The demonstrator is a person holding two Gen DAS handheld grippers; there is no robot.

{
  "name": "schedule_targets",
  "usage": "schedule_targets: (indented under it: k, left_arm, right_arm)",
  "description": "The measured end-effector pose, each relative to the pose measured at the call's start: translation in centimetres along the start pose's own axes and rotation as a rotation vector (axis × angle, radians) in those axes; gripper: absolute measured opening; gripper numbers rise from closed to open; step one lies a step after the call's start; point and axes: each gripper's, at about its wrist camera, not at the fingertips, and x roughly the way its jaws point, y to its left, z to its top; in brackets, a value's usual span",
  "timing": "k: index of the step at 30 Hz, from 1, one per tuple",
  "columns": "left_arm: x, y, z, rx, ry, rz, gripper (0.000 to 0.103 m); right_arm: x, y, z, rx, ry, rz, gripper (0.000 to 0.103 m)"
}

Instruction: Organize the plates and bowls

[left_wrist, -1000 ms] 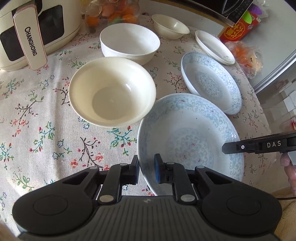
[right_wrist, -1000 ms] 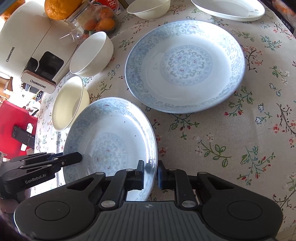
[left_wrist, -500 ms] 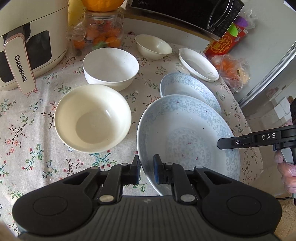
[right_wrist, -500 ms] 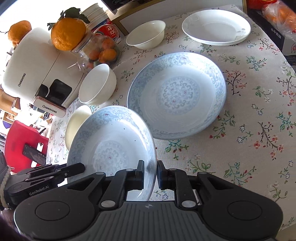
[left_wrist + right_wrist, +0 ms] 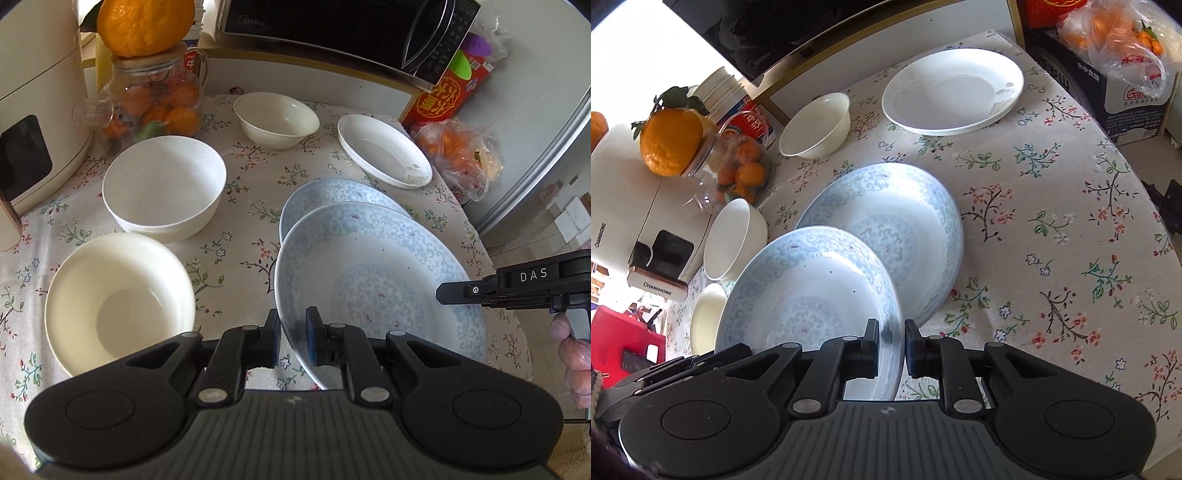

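A blue-patterned plate is lifted above the table, held by both grippers on opposite rims. My left gripper is shut on its near-left rim. My right gripper is shut on its other rim; it shows in the left wrist view at the right. In the right wrist view the held plate overlaps a second blue-patterned plate lying on the cloth, which also shows in the left wrist view. A white plate, a small white bowl and two larger bowls stand on the table.
A cream air fryer and a glass jar of oranges stand at the back left. A microwave sits behind. A bag of fruit lies at the right table edge.
Both grippers have lifted the held plate off the cloth and carried it toward the second blue plate, which it now partly overlaps.
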Motion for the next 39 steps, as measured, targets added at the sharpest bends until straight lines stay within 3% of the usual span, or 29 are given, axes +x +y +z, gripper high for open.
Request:
schedule_targets:
  k: [9,17,34,39]
  left_arm:
    - [2.2,-1.2,1.0,0.013,-0.037,0.071,0.012]
    - [3.3,-2.3,1.1,0.051,-0.057,0.156,0.012]
    - [5.4,-6.1,-0.1,0.306,-0.172,0.372,0.007]
    - [5.3,-5.6,0.3,0.278,-0.169,0.358,0.007]
  right_arm:
    - [1.4,-1.5,1.5,0.063,-0.029,-0.048,0.013]
    - [1.9,-1.0,2.0,0.028,-0.080,-0.111,0.011]
    - [3.0,0.4,1.4,-0.124,-0.218,-0.255,0.013]
    - [3.2,0.5,1.3,-0.137,-0.220,-0.257,0.013]
